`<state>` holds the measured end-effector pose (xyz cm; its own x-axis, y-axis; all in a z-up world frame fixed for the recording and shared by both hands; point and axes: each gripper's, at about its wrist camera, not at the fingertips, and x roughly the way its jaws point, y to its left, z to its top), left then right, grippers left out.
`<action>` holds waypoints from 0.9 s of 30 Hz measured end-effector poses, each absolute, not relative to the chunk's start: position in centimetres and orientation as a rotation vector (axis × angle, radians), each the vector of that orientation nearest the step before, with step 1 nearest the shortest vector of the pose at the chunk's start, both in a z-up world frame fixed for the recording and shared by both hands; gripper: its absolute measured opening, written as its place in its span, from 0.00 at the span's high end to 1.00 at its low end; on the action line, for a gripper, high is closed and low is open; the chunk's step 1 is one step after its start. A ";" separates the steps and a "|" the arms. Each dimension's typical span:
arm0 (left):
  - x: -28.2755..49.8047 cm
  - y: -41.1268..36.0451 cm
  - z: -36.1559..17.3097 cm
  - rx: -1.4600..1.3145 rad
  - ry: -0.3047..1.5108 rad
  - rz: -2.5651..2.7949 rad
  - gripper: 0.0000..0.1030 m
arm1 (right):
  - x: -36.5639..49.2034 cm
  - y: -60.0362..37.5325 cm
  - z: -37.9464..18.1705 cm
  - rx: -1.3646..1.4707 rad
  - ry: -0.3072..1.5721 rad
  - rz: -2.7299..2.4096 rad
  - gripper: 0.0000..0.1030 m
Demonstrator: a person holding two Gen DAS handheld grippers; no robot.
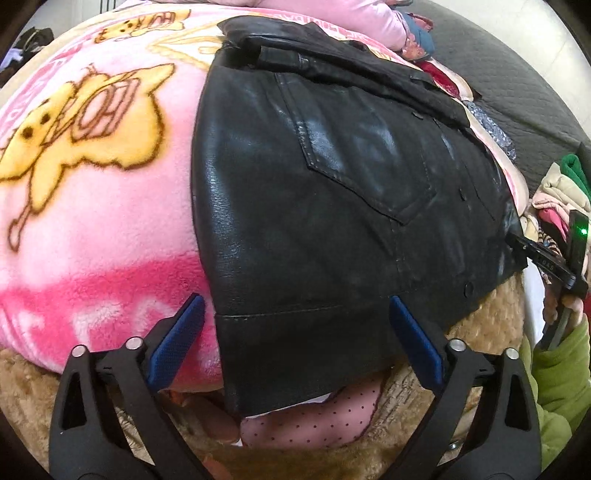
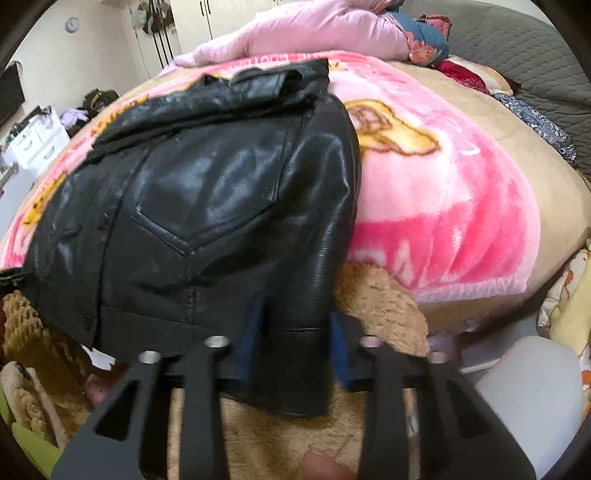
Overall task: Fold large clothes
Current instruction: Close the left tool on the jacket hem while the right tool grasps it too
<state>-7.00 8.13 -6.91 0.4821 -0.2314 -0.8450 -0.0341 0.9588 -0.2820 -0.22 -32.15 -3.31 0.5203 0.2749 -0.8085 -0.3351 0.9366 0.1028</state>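
A black leather jacket [image 1: 332, 192] lies flat on a pink cartoon blanket [image 1: 92, 177], pocket side up, its hem hanging over the near edge. My left gripper [image 1: 297, 301] stands open over that hem. Its blue pads [image 1: 188, 332] straddle the jacket's lower left corner without pressing it. In the right wrist view, my right gripper [image 2: 295, 334] is shut on a bunched fold of the jacket's [image 2: 207, 206] hem, with the leather pinched between its blue pads [image 2: 340, 347]. The left wrist view also shows the right gripper [image 1: 546, 258] at the jacket's far right corner.
A brown fluffy blanket [image 1: 491, 314] lies under the pink one at the near edge. A pink duvet [image 2: 314, 29] and a grey quilted cover [image 2: 517, 48] lie at the far end. A pile of clothes [image 1: 557, 195] sits on the right. White drawers [image 2: 37, 140] stand on the left. A green sleeve [image 1: 561, 376] is close.
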 end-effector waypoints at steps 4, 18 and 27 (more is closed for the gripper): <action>-7.2 8.5 -6.7 -0.273 1.057 -0.101 0.29 | -1.3 -32.8 -0.3 0.053 0.835 0.463 0.88; -7.2 12.6 -2.9 -0.514 0.899 -0.220 0.92 | 0.5 -34.5 7.4 0.332 0.598 0.535 0.88; -4.5 13.7 5.2 -0.484 0.697 -0.214 0.92 | 3.1 -34.4 9.9 0.381 0.521 0.511 0.88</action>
<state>-4.47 13.71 5.21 0.7510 -0.3456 -0.5626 0.0297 0.8689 -0.4942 3.15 -34.39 9.94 0.7486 0.5487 -0.3722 -0.3611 0.8082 0.4652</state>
